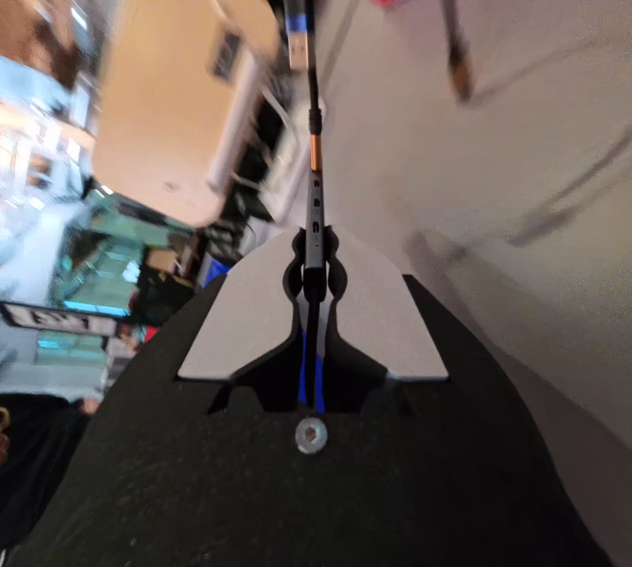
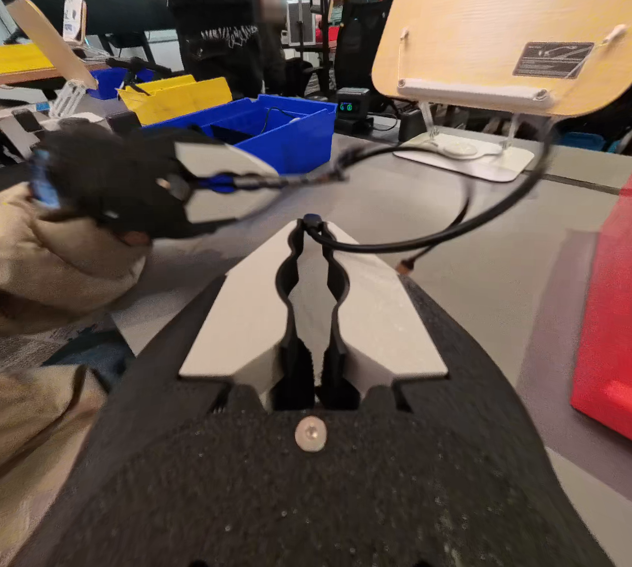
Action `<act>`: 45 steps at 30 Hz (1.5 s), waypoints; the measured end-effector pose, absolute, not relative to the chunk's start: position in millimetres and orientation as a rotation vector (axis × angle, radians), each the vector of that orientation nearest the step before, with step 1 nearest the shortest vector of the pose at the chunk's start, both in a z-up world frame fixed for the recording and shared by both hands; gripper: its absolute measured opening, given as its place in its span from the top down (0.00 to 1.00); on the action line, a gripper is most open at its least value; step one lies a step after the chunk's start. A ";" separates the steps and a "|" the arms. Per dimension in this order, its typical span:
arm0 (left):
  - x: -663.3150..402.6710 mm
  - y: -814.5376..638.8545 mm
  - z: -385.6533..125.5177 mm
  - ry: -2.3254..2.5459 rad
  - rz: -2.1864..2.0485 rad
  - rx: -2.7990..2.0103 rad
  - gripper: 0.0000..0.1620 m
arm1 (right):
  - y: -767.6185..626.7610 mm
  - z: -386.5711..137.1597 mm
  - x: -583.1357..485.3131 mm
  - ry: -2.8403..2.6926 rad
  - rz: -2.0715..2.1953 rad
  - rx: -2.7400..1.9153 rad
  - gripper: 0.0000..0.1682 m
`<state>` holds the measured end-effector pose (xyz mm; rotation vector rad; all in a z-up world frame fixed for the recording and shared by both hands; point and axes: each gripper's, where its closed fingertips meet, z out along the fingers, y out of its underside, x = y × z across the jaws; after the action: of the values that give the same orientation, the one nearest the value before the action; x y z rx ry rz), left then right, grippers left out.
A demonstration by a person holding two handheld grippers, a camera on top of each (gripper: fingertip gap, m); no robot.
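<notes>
My left gripper (image 1: 315, 236) is shut on a slim grey adapter (image 1: 315, 208) with an orange band and a black cable (image 1: 312, 78) running on from it. A USB plug with a blue band (image 1: 299, 41) hangs beyond. In the right wrist view the left gripper (image 2: 273, 179) is at the left, held by a hand in a tan sleeve, with the adapter sticking out to the right. My right gripper (image 2: 312, 224) is shut on the black cable (image 2: 444, 232), pinching it at the fingertips. The cable loops right and back; a brass-tipped plug (image 2: 405, 266) hangs near the grey table (image 2: 461, 294).
A red bin (image 2: 608, 328) stands at the right. A blue bin (image 2: 273, 133) and a yellow bin (image 2: 171, 95) sit at the back left. A wooden board on a white stand (image 2: 496, 37) is at the back right. A person in black (image 2: 212, 3) stands behind. Some 12 cm of space lies between my two pairs of fingers.
</notes>
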<state>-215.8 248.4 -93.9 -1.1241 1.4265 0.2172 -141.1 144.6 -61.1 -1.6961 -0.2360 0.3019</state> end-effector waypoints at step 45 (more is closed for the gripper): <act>-196.9 213.5 -103.7 1.405 0.010 -1.113 0.94 | 141.2 -68.2 -4.2 -0.249 0.440 -2.082 0.75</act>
<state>-196.9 213.5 -103.7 -1.1132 1.4046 0.0101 -4.2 141.2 -68.2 -2.0818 -0.2487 0.4404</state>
